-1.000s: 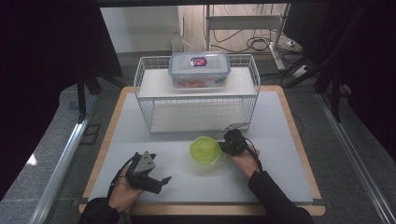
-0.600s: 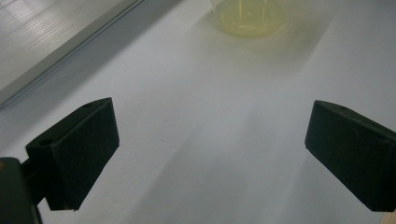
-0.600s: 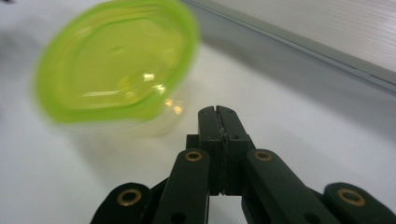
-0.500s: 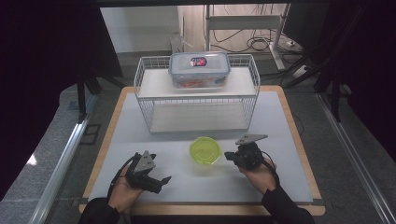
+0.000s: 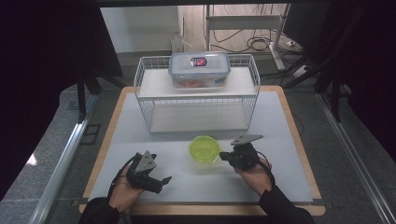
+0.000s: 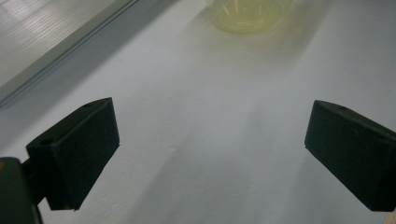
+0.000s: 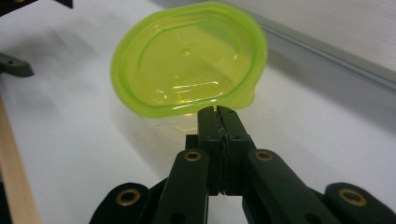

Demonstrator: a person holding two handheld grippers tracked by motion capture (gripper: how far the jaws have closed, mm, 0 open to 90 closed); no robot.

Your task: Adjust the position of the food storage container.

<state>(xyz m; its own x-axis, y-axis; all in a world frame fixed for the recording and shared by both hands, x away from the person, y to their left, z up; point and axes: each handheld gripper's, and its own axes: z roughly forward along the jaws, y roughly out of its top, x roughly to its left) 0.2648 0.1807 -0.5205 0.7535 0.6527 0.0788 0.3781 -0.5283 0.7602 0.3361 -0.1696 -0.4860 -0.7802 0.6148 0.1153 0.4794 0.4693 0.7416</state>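
Round lime-green translucent plastic lidded tub (image 5: 204, 149) sits on white mat (image 5: 280, 140) before wire rack (image 5: 144, 100). Right gripper (image 7: 217, 112) clenched, empty, just beside lid tab, likely lining up. Left gripper (image 6: 210, 140) spread wide, idle.

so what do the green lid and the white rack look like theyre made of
Green lid: likely thin, glossy plastic; it is see-through, with moulded ridges and bright glints. It sits on a clear tub, apparently plastic too. White rack: looks like coated metal wire, judging by its thin white grid walls; the shelf seems a flat matte white panel, material unclear.
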